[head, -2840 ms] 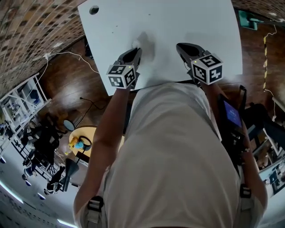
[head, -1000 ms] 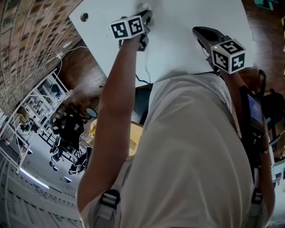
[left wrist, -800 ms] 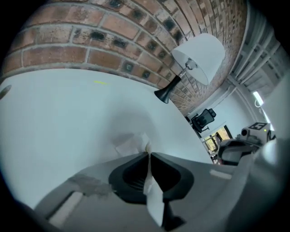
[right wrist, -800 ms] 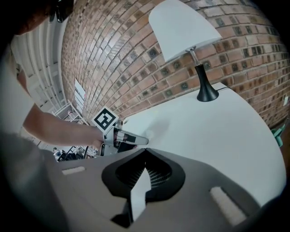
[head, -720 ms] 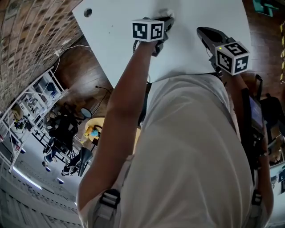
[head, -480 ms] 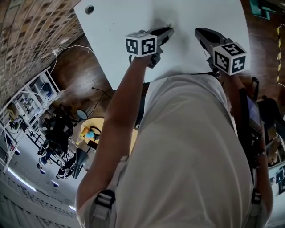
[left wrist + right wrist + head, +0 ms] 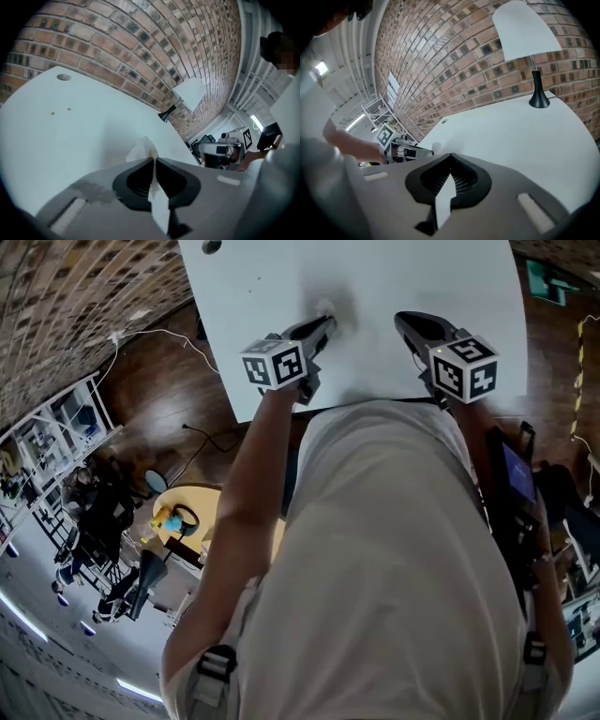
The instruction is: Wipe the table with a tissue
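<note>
Wiping looks part done: left hand-held gripper (image 7: 152, 159) clenches the tissue (image 7: 140, 149) on the near surface (image 7: 375, 277), right hand-held gripper (image 7: 450, 155) hangs closed on nothing, and far specks (image 7: 52, 114) await.

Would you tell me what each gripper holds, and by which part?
Left gripper pinches the tissue, a small tuft poking past its tips; right gripper holds nothing.

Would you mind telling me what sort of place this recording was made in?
Probably a lab or workshop rather than a home: a bare brick wall, metal racks full of equipment on the wooden floor, and a plain white table with a lamp.
</note>
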`<state>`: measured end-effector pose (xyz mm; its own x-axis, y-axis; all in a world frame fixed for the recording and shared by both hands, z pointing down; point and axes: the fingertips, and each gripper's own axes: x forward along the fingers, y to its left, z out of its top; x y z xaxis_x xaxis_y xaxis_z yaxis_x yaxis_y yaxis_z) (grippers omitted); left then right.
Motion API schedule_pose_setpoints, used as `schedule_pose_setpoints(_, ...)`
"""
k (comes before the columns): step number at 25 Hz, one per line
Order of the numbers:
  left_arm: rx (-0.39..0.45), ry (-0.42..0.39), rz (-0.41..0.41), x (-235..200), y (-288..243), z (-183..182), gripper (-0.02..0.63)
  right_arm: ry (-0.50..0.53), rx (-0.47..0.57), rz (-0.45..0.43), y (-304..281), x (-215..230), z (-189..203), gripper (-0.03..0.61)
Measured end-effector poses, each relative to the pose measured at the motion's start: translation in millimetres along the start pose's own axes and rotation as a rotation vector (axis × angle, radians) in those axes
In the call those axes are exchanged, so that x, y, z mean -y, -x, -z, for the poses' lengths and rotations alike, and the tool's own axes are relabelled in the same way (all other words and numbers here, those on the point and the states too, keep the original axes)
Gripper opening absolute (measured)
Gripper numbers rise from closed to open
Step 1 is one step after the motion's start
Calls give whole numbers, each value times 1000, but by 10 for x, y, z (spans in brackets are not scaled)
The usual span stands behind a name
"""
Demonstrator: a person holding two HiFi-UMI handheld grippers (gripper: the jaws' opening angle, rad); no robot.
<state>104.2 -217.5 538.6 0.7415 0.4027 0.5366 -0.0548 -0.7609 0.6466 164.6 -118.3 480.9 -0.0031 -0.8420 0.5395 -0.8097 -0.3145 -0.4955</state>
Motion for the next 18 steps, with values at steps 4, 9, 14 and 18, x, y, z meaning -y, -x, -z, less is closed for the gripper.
schedule_pose_setpoints(4, 61, 21, -30, -181, 297, 10, 21, 35, -9, -6, -114, -224, 4, 8)
schedule_pose_setpoints(9, 134, 74, -25, -329, 617, 152, 21, 86, -26, 10, -156, -481, 31, 8)
schedule_pose_setpoints(14, 145, 71, -90, -688, 1077, 285, 21, 110, -21, -23, -414, -810, 60, 8)
schedule_pose_setpoints(18, 172, 62, -106, -718, 1146, 236, 21, 119, -25, -14, -413, -795, 32, 8)
